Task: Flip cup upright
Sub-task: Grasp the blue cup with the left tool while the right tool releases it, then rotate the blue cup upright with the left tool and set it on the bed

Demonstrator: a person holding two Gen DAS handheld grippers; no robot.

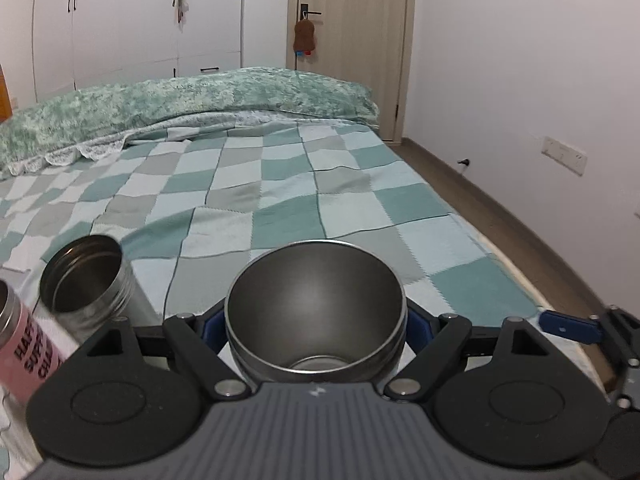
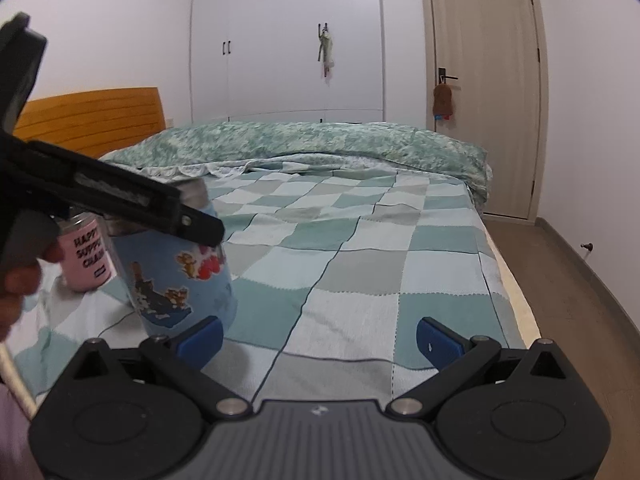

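My left gripper (image 1: pixel 316 322) is shut on a steel-lined cup (image 1: pixel 316 300); its open mouth faces up toward the camera. In the right wrist view the same cup (image 2: pixel 180 280) is blue with cartoon stickers, stands upright on the checked bedspread (image 2: pixel 360 248), and the left gripper's arm (image 2: pixel 120 196) crosses its top. My right gripper (image 2: pixel 318 338) is open and empty, low over the bed's near edge, its left fingertip (image 2: pixel 200 338) just beside the cup's base.
A steel cup (image 1: pixel 86 276) stands open-mouthed at the left, with a pink lettered cup (image 1: pixel 24 344) beside it, also in the right wrist view (image 2: pixel 86 260). A green quilt (image 1: pixel 180 100) lies across the far side. The bed's right edge drops to the floor (image 2: pixel 580 300).
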